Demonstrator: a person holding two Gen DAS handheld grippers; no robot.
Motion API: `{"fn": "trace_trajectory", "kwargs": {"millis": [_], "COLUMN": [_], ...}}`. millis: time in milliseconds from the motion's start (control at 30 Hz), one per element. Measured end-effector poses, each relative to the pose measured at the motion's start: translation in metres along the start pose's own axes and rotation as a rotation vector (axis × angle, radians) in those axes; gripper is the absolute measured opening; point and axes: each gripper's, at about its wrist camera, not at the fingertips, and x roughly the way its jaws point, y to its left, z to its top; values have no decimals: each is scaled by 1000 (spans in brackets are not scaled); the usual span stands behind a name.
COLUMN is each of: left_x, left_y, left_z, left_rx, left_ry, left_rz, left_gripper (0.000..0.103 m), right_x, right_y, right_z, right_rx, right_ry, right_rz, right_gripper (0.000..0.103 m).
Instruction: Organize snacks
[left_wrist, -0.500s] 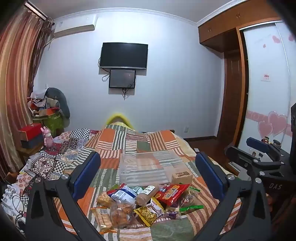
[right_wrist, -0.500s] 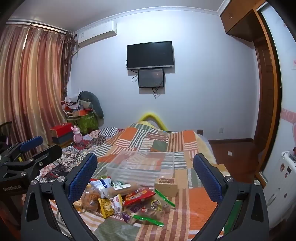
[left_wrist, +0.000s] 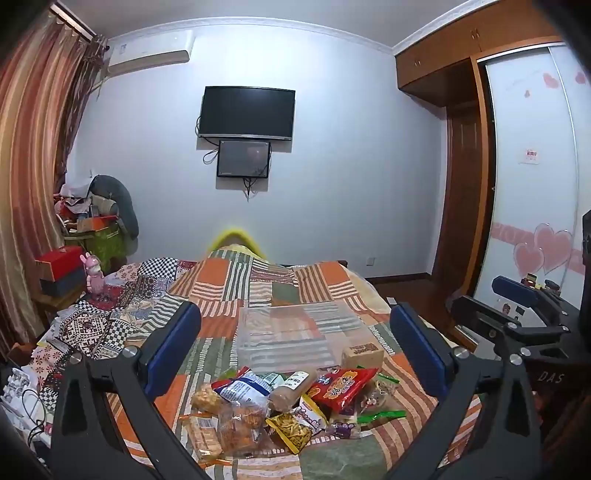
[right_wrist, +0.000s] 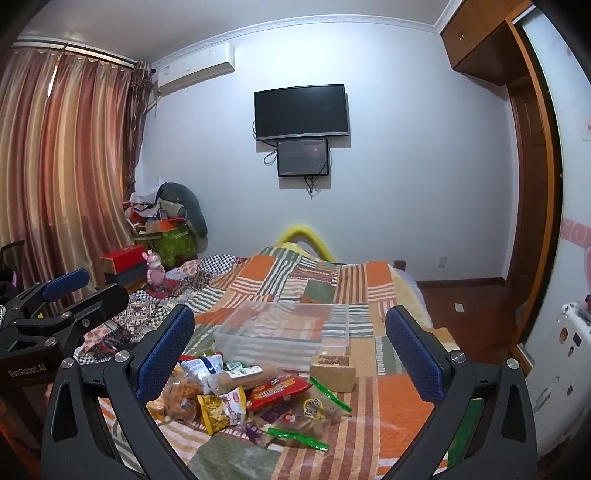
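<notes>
From the left wrist view, the left gripper (left_wrist: 295, 347) is spread wide and holds nothing, above the patchwork bed cover (left_wrist: 258, 280). A heap of snack packets (left_wrist: 284, 402) lies near the near edge of the bed, with a red packet (left_wrist: 341, 387) on top. The clear plastic box (left_wrist: 295, 336) stands just behind the heap. From the right wrist view, the right gripper (right_wrist: 290, 350) is also spread wide and empty, and a tan block snack (right_wrist: 332, 373) touches the box's near right corner.

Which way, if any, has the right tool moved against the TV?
No. In the right wrist view the TV sits where it did, so the right tool has held its place.
</notes>
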Motion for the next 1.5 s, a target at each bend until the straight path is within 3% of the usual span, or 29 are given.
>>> {"fn": "trace_trajectory", "kwargs": {"millis": [1500], "left_x": [5], "left_y": [-2], "left_z": [-2], "left_rx": [1], "left_ry": [15], "left_rz": [-9], "left_gripper": [103], "right_x": [-4], "right_y": [-4], "right_z": [2], "right_rx": [18], "right_ry": [-18], "right_rz": [-1], "right_gripper": [103]}}
